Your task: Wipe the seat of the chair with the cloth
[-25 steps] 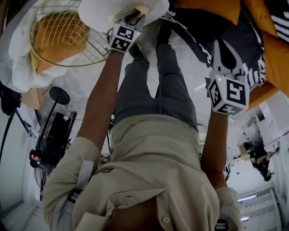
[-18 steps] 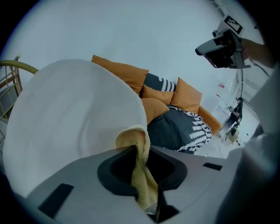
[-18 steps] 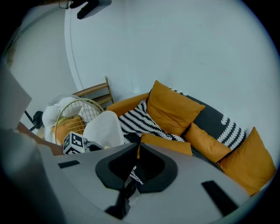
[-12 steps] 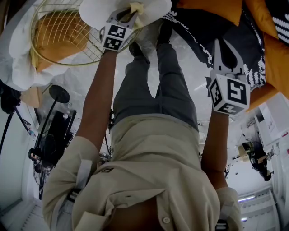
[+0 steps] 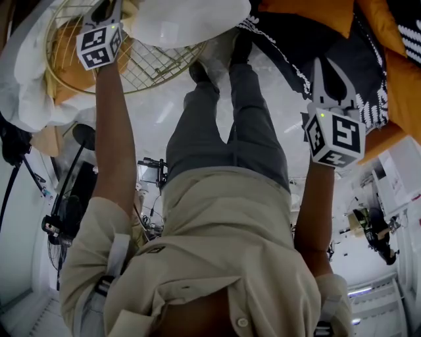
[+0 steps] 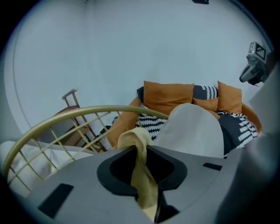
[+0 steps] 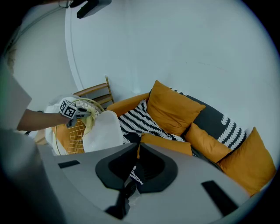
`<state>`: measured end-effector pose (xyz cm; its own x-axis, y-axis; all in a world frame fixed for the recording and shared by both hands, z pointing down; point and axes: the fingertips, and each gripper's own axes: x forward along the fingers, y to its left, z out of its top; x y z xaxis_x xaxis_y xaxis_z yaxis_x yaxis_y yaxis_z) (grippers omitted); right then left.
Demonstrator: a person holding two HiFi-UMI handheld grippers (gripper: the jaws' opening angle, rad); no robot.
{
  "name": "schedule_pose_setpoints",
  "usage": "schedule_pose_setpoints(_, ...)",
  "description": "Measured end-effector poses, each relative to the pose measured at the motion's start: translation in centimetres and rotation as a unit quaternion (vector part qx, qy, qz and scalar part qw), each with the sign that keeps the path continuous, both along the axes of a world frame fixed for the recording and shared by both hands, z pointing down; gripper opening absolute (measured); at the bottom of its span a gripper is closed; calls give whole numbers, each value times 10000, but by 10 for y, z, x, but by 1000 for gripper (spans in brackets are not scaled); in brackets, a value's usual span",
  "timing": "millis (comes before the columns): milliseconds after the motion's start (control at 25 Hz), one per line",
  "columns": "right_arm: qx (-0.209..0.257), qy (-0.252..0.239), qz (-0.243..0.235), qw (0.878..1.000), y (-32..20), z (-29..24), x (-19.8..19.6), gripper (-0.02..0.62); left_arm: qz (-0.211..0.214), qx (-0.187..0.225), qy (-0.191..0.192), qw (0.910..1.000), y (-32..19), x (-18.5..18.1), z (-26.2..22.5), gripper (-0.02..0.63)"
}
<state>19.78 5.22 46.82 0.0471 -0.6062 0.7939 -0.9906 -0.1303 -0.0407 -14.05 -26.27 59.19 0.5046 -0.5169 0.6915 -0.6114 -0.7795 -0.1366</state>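
Note:
My left gripper (image 5: pixel 107 8) is shut on a pale yellow cloth (image 6: pixel 143 175), whose fold sticks up between the jaws. It is held over the gold wire chair (image 5: pixel 152 67), near the curved rim (image 6: pixel 65 116). A white cushion (image 5: pixel 187 20) lies in the chair, just right of that gripper. From the right gripper view, the left gripper (image 7: pixel 73 112) and the cloth (image 7: pixel 87 120) are at the chair's (image 7: pixel 70 131) left side beside the white cushion (image 7: pixel 104 129). My right gripper (image 5: pixel 322 66) hangs apart on the right, shut with nothing in it, and points at the sofa.
A sofa (image 7: pixel 131 103) with orange cushions (image 7: pixel 173 107) and black-and-white striped ones (image 7: pixel 138 116) stands right of the chair. White fabric (image 5: pixel 23 85) drapes the chair's left side. A wooden folding chair (image 6: pixel 72 116) leans behind it. A dark stand (image 5: pixel 72 191) is at lower left.
My left gripper carried the cloth leftward and farther away, from the white cushion to the wire chair's left part. The right gripper stayed where it was.

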Motion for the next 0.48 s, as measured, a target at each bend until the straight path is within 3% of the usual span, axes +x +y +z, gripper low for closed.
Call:
schedule_pose_setpoints(120,4,9,5,10000,-1,0,0,28,191,-467,-39,9987,38,19,34,77)
schedule_pose_setpoints(240,-21,5,11,10000,2,3,-1,28,619,-1182,-75,9910,106,55,79,77)
schedule_pose_setpoints(480,-40,-16,-22,10000,2,5,-8,28,1818,-2320,-47,9556,272,124,128,77)
